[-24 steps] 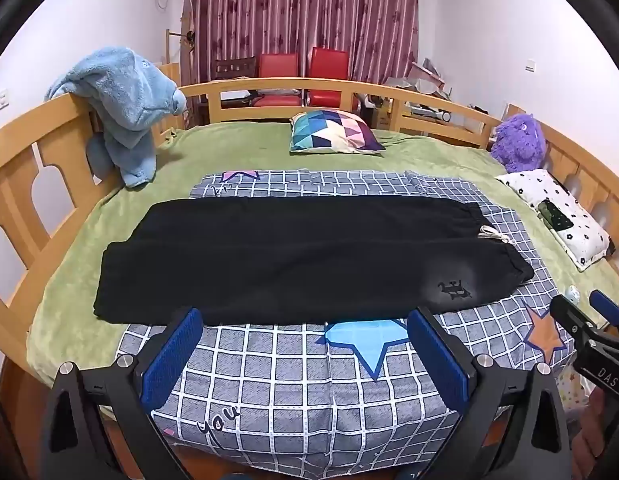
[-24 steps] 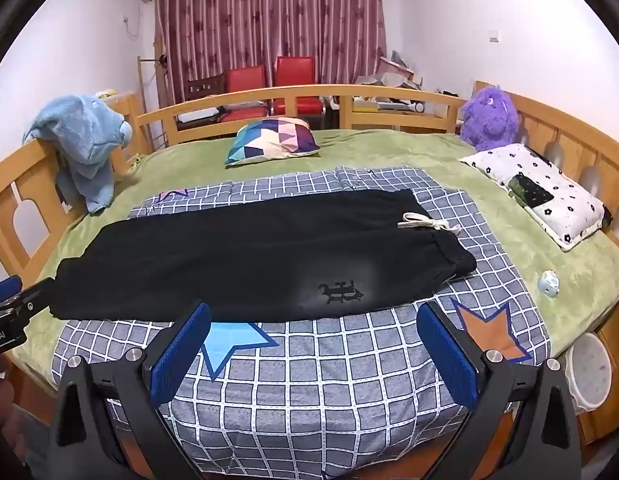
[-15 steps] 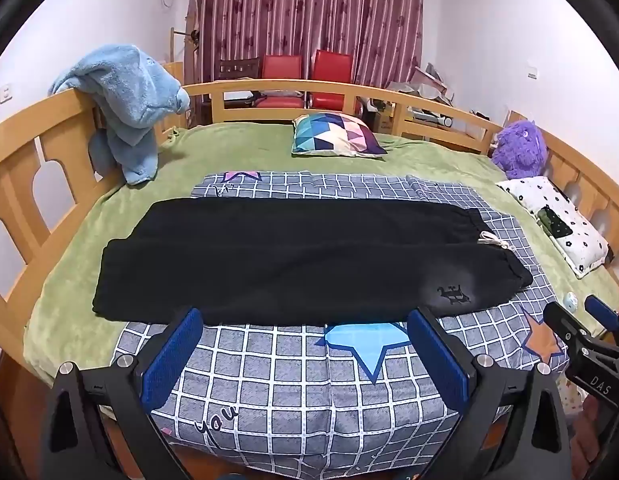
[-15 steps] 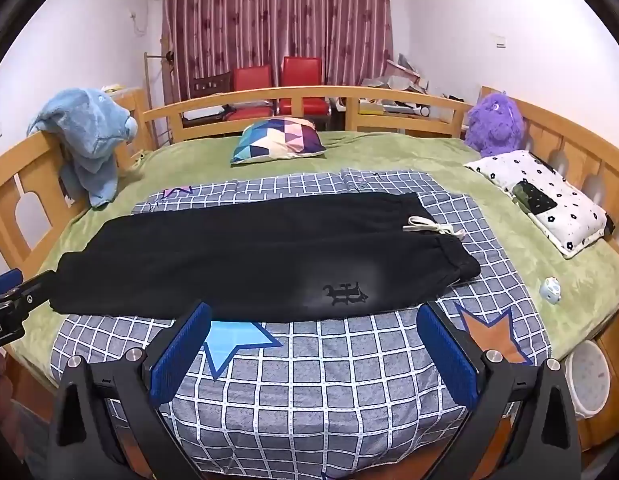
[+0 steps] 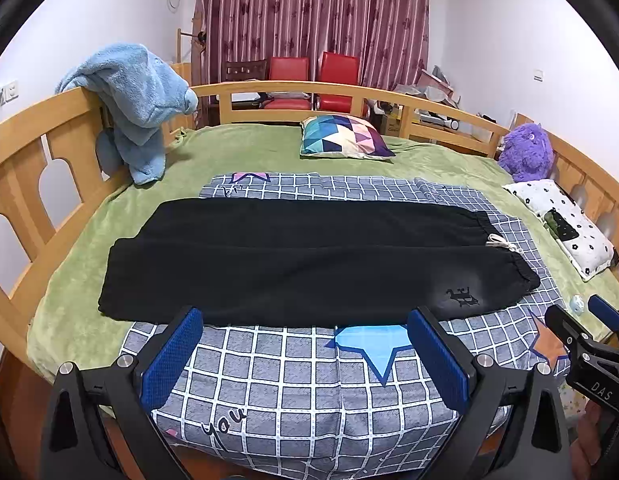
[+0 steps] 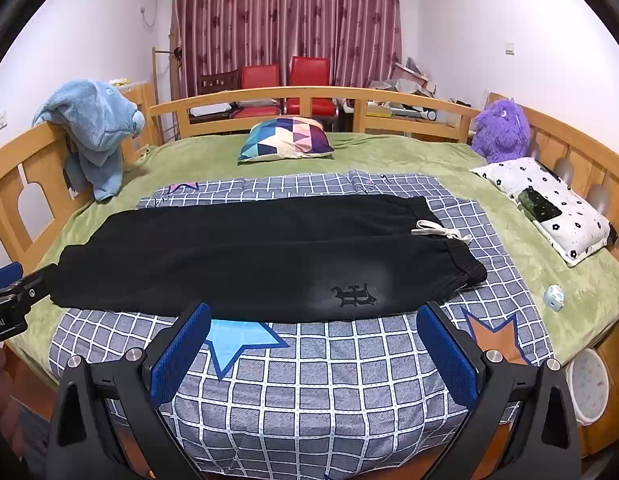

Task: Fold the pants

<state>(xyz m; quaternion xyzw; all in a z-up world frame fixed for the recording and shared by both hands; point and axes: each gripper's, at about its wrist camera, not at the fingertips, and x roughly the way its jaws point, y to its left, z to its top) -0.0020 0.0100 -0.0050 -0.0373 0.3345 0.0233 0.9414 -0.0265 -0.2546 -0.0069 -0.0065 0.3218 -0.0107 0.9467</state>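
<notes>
Black pants (image 5: 309, 264) lie flat across a blue-grey checked sheet (image 5: 301, 380) on the bed, folded lengthwise, waistband and white drawstring (image 5: 503, 245) at the right, leg cuffs at the left. They also show in the right wrist view (image 6: 261, 256). My left gripper (image 5: 305, 354) is open and empty, just short of the pants' near edge. My right gripper (image 6: 313, 354) is open and empty, near the pants' embroidered logo (image 6: 353, 294). The right gripper shows at the left view's right edge (image 5: 589, 344).
A wooden bed rail (image 5: 37, 152) surrounds the green blanket (image 5: 237, 156). A blue towel (image 5: 137, 96) hangs on the left rail. A colourful pillow (image 5: 345, 136), a purple plush (image 5: 527, 152) and a spotted pillow (image 5: 565, 224) lie further back. A white bin (image 6: 587, 384) stands beside the bed.
Both grippers have drifted slightly, so the bed appears a little lower and nearer in view. The pants have not moved and both grippers stay open.
</notes>
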